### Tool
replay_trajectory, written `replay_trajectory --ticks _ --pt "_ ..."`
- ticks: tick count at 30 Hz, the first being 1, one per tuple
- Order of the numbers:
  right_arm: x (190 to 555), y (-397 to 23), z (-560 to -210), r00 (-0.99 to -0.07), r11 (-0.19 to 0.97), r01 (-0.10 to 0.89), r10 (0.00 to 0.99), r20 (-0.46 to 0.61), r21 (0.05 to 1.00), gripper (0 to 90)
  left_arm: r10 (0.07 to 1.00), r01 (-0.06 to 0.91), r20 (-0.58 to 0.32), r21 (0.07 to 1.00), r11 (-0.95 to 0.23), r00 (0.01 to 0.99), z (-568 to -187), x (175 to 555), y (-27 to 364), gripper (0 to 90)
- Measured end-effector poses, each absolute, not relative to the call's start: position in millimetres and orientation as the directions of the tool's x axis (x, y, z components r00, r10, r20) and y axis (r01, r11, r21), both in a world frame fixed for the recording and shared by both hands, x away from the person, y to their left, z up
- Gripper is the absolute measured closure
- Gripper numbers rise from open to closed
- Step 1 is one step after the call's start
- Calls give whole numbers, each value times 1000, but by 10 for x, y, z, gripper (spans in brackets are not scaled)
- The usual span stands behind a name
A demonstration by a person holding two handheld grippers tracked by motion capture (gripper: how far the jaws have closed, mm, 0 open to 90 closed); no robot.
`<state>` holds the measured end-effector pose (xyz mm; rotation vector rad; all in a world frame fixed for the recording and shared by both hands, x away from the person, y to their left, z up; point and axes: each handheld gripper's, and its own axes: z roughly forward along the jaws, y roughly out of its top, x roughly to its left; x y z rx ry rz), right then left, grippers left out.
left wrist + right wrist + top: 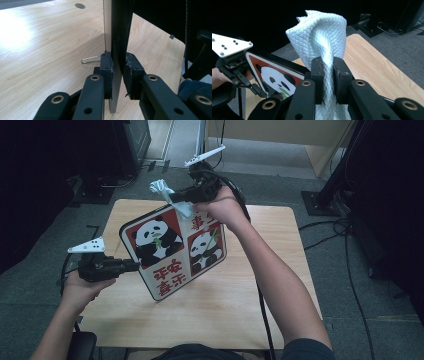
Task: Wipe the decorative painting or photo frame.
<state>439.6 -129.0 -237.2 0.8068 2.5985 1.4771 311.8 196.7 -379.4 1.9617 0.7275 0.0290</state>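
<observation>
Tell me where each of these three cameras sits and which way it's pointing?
High view: above the person's side, looking down on the table; both forearms, left gripper and right gripper show.
Left gripper view: rides that gripper, looking along jaws clamped on the panda board edge.
Right gripper view: rides that gripper, jaws pinching the cloth.
Shared: board, table.

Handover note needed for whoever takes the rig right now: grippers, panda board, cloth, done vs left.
Left gripper: shut on the panda board at its edge, holding it tilted up off the table.
Right gripper: shut on the white cloth, which touches the board's top corner.
Done: board lifted and steadied, cloth gripped and brought to the board.
Left: probably wiping the board's face; how much is already wiped I cannot tell. Then set both down.
</observation>
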Motion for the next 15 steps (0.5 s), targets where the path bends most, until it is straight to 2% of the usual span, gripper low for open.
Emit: replay_trajectory --ticks 15 --pt "4451 -1441 -2395 -853 382 425 473 222 821 806 502 475 -278 820 -320 819 -3799 3118 1979 786"
